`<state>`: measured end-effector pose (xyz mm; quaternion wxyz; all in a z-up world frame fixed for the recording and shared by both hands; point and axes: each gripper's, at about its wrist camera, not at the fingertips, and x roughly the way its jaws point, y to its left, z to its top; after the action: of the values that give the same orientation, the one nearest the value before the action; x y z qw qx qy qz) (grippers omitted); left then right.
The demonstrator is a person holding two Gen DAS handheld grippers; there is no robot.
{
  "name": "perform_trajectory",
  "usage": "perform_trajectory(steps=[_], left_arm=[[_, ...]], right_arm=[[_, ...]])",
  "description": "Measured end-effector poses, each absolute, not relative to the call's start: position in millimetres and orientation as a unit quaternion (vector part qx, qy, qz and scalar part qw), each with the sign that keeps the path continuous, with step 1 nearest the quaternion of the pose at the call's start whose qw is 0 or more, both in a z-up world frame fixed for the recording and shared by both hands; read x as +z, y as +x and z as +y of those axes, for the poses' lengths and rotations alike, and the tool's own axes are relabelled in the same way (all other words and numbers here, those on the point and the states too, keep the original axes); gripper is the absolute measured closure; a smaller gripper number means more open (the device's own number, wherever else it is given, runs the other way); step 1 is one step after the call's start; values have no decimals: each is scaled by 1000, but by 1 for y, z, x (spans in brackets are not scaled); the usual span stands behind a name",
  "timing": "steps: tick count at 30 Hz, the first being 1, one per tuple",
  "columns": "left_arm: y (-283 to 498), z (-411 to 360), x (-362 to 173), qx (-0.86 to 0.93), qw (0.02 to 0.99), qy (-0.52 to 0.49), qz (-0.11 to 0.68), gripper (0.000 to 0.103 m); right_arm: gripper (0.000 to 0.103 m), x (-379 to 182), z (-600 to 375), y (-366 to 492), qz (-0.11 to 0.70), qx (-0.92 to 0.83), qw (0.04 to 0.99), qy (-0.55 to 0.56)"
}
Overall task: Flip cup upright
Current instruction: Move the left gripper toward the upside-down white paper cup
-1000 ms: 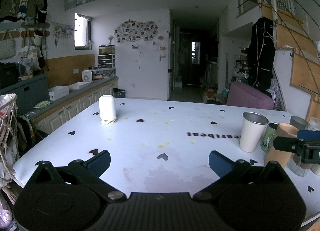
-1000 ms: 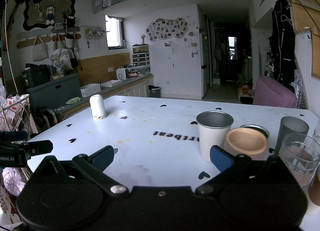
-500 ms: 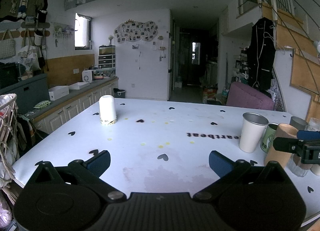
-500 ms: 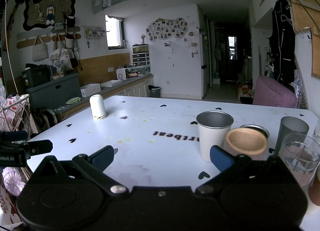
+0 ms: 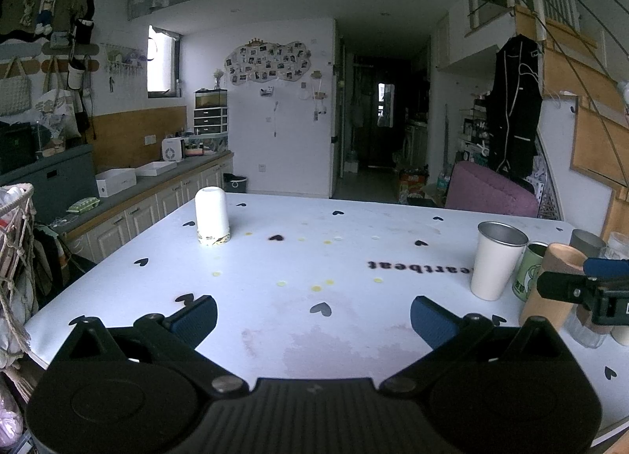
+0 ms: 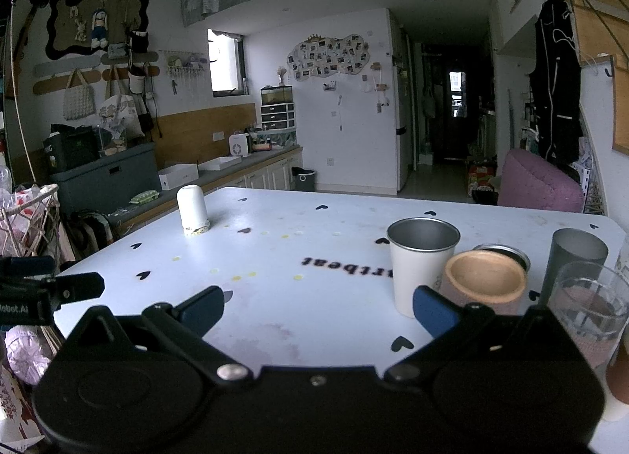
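A white cup (image 5: pixel 212 216) stands upside down, rim on the table, at the far left of the white table (image 5: pixel 298 281); it also shows in the right wrist view (image 6: pixel 192 211). My left gripper (image 5: pixel 313 321) is open and empty, low over the near table edge, well short of the cup. My right gripper (image 6: pixel 318 312) is open and empty, near the group of upright cups on the right. The right gripper's tip shows at the right edge of the left wrist view (image 5: pixel 582 290).
Upright cups stand at the right: a white metal cup (image 6: pixel 420 263), a wooden cup (image 6: pixel 485 283), a dark grey tumbler (image 6: pixel 576 257) and a glass (image 6: pixel 589 312). A rope basket (image 5: pixel 15 257) is off the table's left edge. A purple seat (image 5: pixel 491 194) is behind the table.
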<state>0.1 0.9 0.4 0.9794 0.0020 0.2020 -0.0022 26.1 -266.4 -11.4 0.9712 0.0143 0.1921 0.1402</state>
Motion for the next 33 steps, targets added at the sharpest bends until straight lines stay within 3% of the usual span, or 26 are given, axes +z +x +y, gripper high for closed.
perform_trajectory(steps=[20,33], left_arm=[[17,-5,1,8,983,2,185,0],[129,51,1,81,984,-11,156,0]], right_arm=[[0,-10,-268,19,186,140,972,15],[0,-30,-276,6,187,141,972,20]])
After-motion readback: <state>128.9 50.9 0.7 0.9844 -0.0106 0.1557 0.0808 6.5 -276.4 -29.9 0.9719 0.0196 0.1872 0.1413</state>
